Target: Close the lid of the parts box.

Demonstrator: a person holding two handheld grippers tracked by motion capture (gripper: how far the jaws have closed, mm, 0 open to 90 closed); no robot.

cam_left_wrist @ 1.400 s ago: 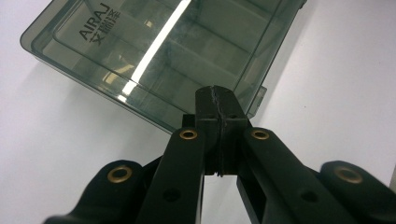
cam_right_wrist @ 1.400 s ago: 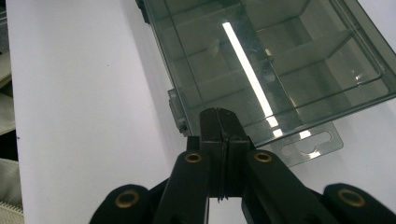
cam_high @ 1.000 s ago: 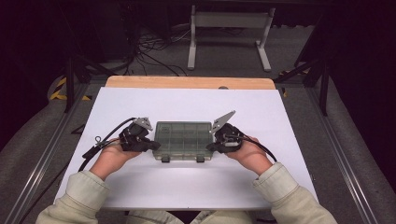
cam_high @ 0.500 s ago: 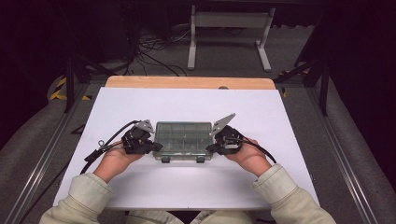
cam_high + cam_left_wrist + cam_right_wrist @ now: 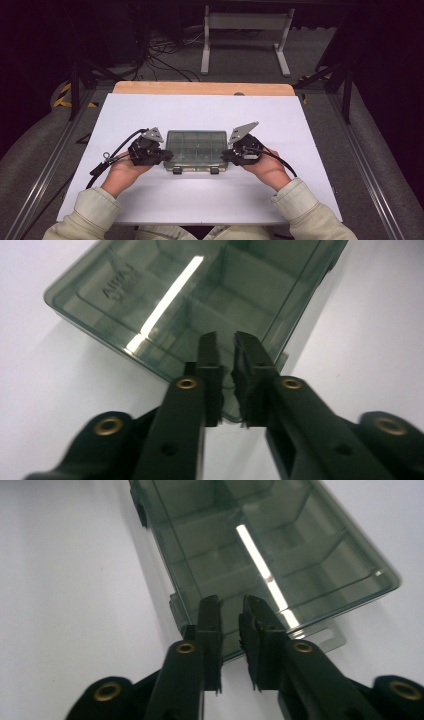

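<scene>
a: what's changed on the white table?

b: both pairs of jaws have just been opening; each now shows a narrow gap, pinching nothing.

a: and the smoky compartment box?

b: mid-table, nearer the front edge; left gripper at its left end, right gripper at its right end.

box: smoky-green clear plastic compartment box lay flat on white table
left gripper: at box's left end
right gripper: at its right end

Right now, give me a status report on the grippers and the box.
Left gripper and right gripper: jaws just opening slightly, nothing pinched. Compartment box closed, flat on table, between them. Nothing in the way.
</scene>
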